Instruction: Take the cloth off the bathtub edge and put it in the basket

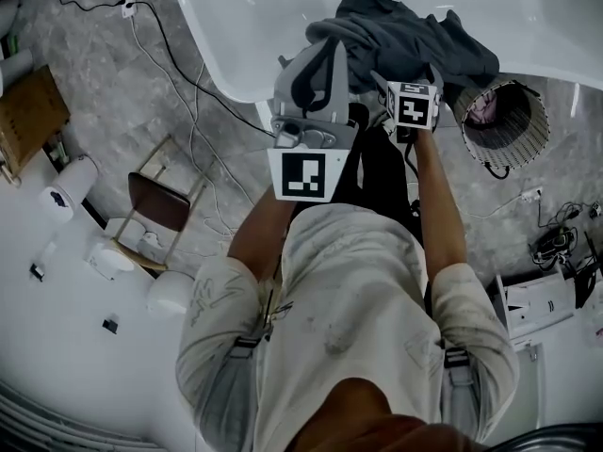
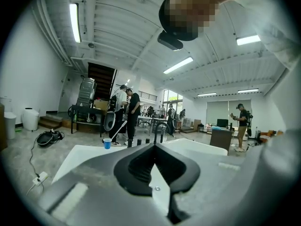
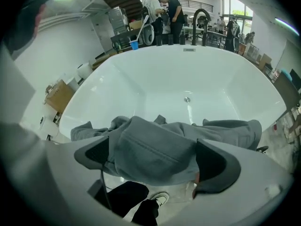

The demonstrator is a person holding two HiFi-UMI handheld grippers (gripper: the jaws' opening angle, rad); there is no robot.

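- The cloth (image 1: 415,36) is a big grey top, soft & floppy. It lies in a heap over the near edge of the white bathtub (image 1: 247,26). Part of it hangs inside the tub & part outside.
- It looks light & prob. not slippery, and it can't break. I think it will sag & trail when lifted, so a loose end may drag on the tub edge.
- Best spot to grab, I think, is the thick folded hump in the middle, right on the edge. Grabbing a thin end would leave most of it dangling.
- The right gripper (image 3: 153,149) points steeply down at that hump. Its 2 jaws stand wide apart, 1 on each side of the hump, not squeezing it.
- The left gripper (image 2: 153,147) has its 2 jaws together w/ nothing in them. It points out flat over the tub, by the left end of the cloth.
- The basket (image 1: 532,139) is round & woven. It sits on the floor close by, on the person's right.
- There is sth. pinkish low down inside it, can't tell what. It looks like there is lots of room left.
- The tub is bare inside, w/ no water that I can see.
- The basket's mouth is wide, so dropping the cloth in should be easy.
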